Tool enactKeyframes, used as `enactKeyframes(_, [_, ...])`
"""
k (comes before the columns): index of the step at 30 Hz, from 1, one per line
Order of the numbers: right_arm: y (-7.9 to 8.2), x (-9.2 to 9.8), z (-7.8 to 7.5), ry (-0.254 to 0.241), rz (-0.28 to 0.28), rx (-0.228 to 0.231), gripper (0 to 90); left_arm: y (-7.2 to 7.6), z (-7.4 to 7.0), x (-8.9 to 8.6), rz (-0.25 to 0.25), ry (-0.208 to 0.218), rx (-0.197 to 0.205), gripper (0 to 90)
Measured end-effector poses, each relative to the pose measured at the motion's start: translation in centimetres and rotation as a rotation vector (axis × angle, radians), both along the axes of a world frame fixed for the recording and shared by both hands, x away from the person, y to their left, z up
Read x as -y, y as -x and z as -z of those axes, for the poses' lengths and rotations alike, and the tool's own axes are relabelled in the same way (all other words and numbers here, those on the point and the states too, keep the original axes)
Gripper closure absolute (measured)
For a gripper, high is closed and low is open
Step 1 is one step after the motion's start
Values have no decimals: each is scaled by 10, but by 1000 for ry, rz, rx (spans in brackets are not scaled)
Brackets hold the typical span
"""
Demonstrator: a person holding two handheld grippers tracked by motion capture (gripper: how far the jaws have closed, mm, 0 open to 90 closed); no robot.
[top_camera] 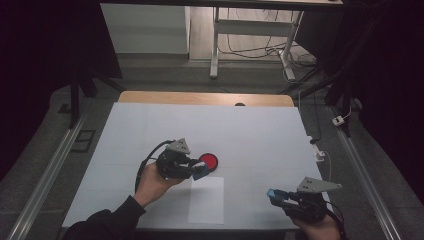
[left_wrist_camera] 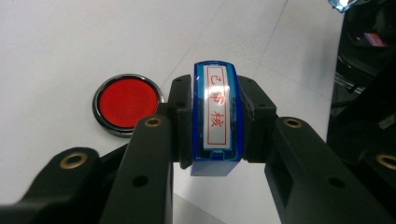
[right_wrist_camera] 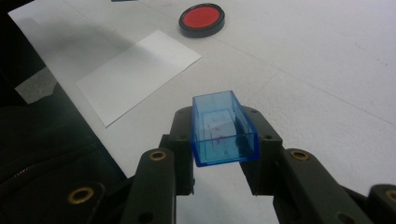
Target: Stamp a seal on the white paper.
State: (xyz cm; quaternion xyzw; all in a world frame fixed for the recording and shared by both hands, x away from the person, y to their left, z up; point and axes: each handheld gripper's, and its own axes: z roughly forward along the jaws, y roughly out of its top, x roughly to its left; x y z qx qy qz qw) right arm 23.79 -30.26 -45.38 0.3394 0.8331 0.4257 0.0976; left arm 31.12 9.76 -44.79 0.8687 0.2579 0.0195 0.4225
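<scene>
My left gripper is clamped on a blue stamp: my two black jaws press its long sides, and its printing face, a pale strip with red characters inside a red frame, is turned up toward my camera. In the high view this gripper hangs near the middle of the table, its tip right at the edge of the red ink pad. Whether the stamp touches the pad I cannot tell. Along my own jaws, the ink pad lies on the white surface just beside the stamp, a round red cushion in a dark, shiny rim.

My right gripper is closed on the stamp's clear blue cap, an open-ended box pinched by its side walls, with faint reddish smears inside. In the high view it sits near the table's front right corner, well apart from my left gripper, with the cap at its tip.

Between my two grippers, close to the front edge, a white sheet of paper lies flat on the table. From my right gripper, that sheet lies beyond the cap, with the ink pad farther out past its far corner.
</scene>
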Motion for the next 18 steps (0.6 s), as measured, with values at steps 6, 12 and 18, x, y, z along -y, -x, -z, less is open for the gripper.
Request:
enactKeyframes(6, [0,0,0,5,0,3,680,9,2,3,19,2,-3,697])
enactKeyframes(12, [0,0,0,4,-1,3,680,18,5,8,28,-5,9,697])
enactKeyframes(18, [0,0,0,5,-2,3,681,25,12,14,33,-15,9,697])
